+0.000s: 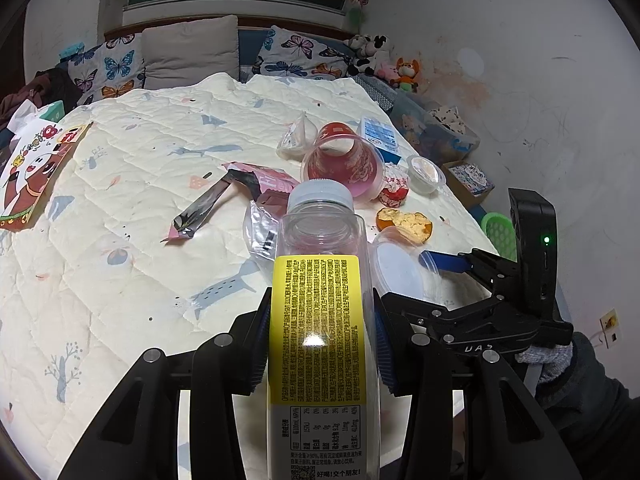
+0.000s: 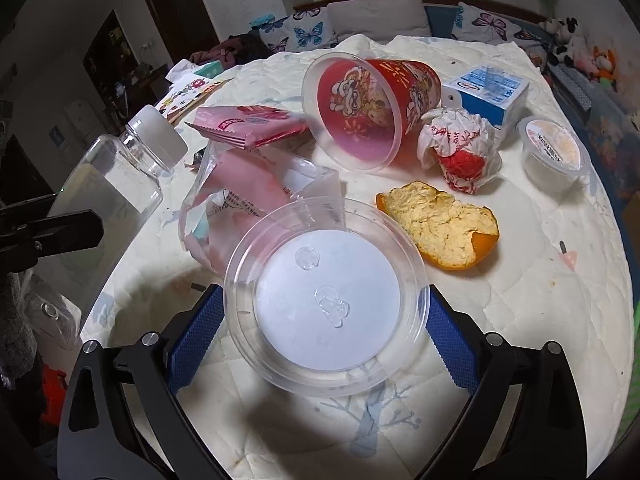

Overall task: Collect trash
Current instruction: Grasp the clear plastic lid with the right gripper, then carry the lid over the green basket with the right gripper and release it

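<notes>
Here the left claw (image 1: 320, 344) clamps an empty clear bottle (image 1: 320, 280) at its yellow label, held above the bed (image 1: 120, 200). The right claw (image 2: 326, 312) stands wide, jaws barely touching a clear plastic lid (image 2: 326, 312) lying between them near the bed's edge, just beside an orange peel (image 2: 440, 224).

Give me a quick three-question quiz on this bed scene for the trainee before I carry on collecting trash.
1. True or false: the left gripper is closed on the clear bottle with the yellow label.
2. Multiple choice: what lies between the right gripper's jaws? A) the orange peel B) the clear round lid C) the blue and white carton
3. Fill in: the red printed cup lies on its ____ on the quilt.

Key
1. True: both pads sit against the bottle's sides.
2. B: the lid sits between the blue pads, with the jaws very wide.
3. Side, its open mouth toward the right wrist camera.
</notes>
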Action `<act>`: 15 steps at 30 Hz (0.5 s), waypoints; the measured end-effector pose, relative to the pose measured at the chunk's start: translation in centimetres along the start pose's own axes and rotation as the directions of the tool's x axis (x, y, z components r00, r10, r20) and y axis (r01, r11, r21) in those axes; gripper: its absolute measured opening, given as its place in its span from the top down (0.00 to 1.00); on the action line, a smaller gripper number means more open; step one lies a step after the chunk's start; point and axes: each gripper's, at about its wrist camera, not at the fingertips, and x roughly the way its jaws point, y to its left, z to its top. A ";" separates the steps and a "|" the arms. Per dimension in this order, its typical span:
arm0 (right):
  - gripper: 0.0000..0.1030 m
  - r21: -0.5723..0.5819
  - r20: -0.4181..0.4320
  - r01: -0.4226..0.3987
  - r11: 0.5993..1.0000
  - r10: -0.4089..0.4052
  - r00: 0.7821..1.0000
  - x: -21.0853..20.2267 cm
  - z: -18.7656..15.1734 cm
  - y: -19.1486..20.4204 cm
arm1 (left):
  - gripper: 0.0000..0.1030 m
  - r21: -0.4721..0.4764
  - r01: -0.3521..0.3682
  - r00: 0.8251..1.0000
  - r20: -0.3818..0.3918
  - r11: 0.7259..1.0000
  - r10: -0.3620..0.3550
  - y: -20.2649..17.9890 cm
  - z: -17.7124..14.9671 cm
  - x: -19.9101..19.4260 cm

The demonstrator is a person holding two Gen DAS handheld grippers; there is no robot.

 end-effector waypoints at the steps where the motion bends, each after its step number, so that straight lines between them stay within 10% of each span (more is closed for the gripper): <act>1: 0.08 -0.003 -0.003 0.003 1.000 -0.003 1.000 0.0 0.0 0.1 | 0.58 0.002 0.001 1.000 0.001 1.000 -0.001 0.0 0.0 0.0; 15: 0.10 -0.005 0.035 0.050 0.999 -0.050 0.998 -1.6 -0.7 0.1 | 0.58 0.018 0.025 1.000 0.004 1.000 -0.025 -0.9 0.4 0.1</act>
